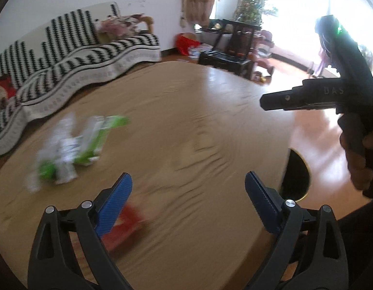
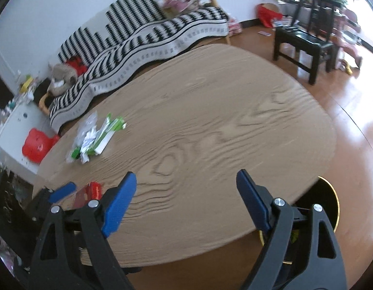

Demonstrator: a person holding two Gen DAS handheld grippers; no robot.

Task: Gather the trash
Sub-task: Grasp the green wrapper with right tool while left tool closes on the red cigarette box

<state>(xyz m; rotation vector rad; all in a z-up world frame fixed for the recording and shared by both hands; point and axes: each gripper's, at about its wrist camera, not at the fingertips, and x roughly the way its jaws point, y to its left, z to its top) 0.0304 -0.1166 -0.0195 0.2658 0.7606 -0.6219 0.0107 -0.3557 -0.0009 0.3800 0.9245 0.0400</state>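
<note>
Left wrist view: left gripper (image 1: 188, 188) hangs over the near part of the counter (image 1: 210, 125), jaws spread wide, nothing between them. A red packet (image 1: 128, 227) lies on the counter just behind the left jaw, partly hidden by it and blurred. A heap of green-and-white wrappers (image 1: 72, 149) sits toward the counter's left edge, well apart from the jaws; blur hides how many pieces. Off the counter's right edge, a dark bin (image 1: 298, 176) with a gold rim stands on the floor, probably there to take the trash. The right gripper shows side-on at the far right, gripped by a hand (image 1: 358, 159); its jaws cannot be read from this view.

Right wrist view: right gripper (image 2: 186, 188) is above the counter's near edge, jaws spread and empty. The wrappers (image 2: 94, 137) lie near the far-left edge. The red packet (image 2: 89, 192) sits at the near-left corner, touching or just beside the left gripper's blue pad (image 2: 63, 191). The bin (image 2: 324, 205) is below the near-right edge, partly behind the right jaw.

Judgement: both grippers are empty; three or more pieces are not yet collected. The red packet looks nearest the left gripper.
</note>
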